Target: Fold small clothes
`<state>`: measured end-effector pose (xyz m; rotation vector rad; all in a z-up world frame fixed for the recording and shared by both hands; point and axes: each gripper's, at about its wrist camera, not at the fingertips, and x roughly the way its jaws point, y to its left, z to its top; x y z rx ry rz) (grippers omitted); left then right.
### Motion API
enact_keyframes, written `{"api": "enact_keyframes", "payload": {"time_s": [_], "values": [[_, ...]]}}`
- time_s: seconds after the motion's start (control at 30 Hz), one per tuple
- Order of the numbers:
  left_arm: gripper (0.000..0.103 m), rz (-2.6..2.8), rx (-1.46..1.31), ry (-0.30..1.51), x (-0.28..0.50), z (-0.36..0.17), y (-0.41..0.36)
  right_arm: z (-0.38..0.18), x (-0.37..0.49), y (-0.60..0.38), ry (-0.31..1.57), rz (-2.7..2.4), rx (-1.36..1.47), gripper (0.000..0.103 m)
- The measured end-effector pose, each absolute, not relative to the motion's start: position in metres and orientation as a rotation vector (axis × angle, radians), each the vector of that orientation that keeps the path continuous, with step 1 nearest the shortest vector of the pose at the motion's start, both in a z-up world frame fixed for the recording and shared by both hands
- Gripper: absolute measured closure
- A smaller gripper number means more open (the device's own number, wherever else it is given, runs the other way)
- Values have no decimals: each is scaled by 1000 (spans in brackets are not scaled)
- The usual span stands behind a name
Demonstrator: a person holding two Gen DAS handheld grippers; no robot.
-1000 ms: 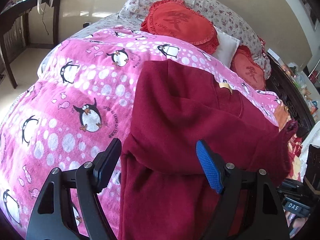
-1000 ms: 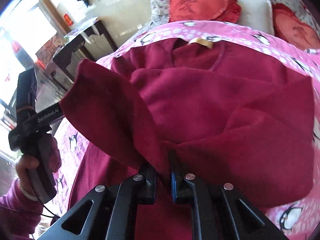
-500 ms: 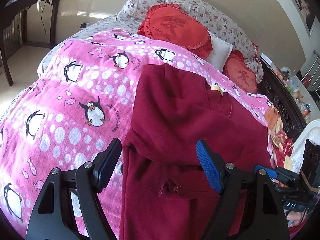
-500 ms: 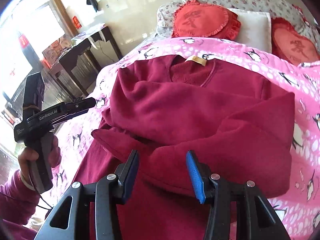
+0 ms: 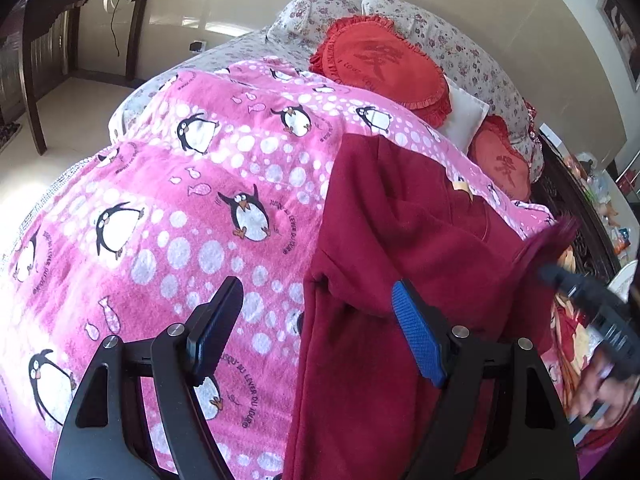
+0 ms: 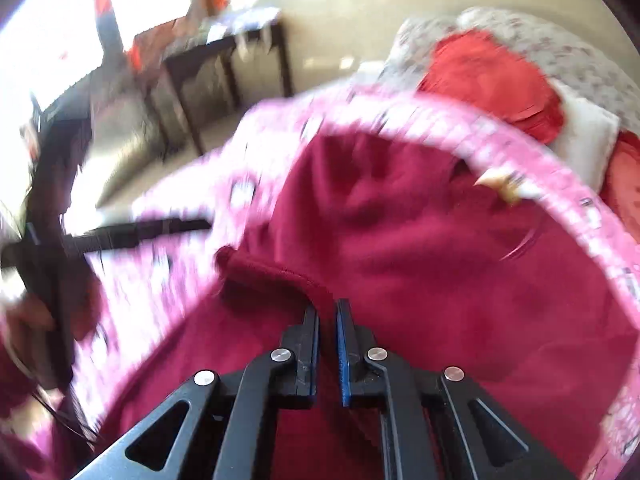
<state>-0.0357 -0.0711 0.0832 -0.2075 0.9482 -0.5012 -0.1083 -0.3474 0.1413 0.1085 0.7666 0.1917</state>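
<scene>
The left gripper (image 5: pixel 316 332) stands wide apart, holding nothing, its fingers (image 5: pixel 418 340) hovering over the near left edge of the dark red sweater (image 5: pixel 400 240); the right gripper (image 6: pixel 328 328) has its fingers drawn narrow with a slim gap, and the blur hides whether any cloth is pinched between them; the sweater lies partly folded on the pink penguin blanket (image 5: pixel 180 208), a sleeve crossed over its body; red cushions (image 5: pixel 380 64) rest at the head of the bed beyond; a dark wooden table (image 5: pixel 44 32) stands farther left.
</scene>
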Motion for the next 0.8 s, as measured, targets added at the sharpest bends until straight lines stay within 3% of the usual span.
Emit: {"api": "enact_keyframes", "payload": {"time_s": [0.1, 0.2, 0.27, 0.47, 0.57, 0.63, 0.7, 0.8], "values": [[25, -497, -234, 936, -30, 87, -67, 212, -123, -400, 553, -33, 190, 96], [25, -491, -271, 929, -26, 88, -65, 239, -124, -410, 436, -171, 205, 96], [25, -483, -284, 926, -26, 87, -65, 222, -112, -394, 478, -119, 234, 96], [25, -488, -268, 951, -26, 85, -71, 62, -58, -287, 970, 213, 257, 96], [25, -508, -220, 931, -27, 90, -77, 49, -62, -289, 1003, 235, 282, 92], [25, -519, -197, 923, -26, 90, -84, 65, -77, -308, 956, 256, 303, 79], [25, -533, -184, 931, -24, 87, -91, 88, -102, -338, 888, 218, 304, 56], [25, -556, -170, 966, -19, 77, -106, 113, -132, -393, 815, 31, 254, 55]]}}
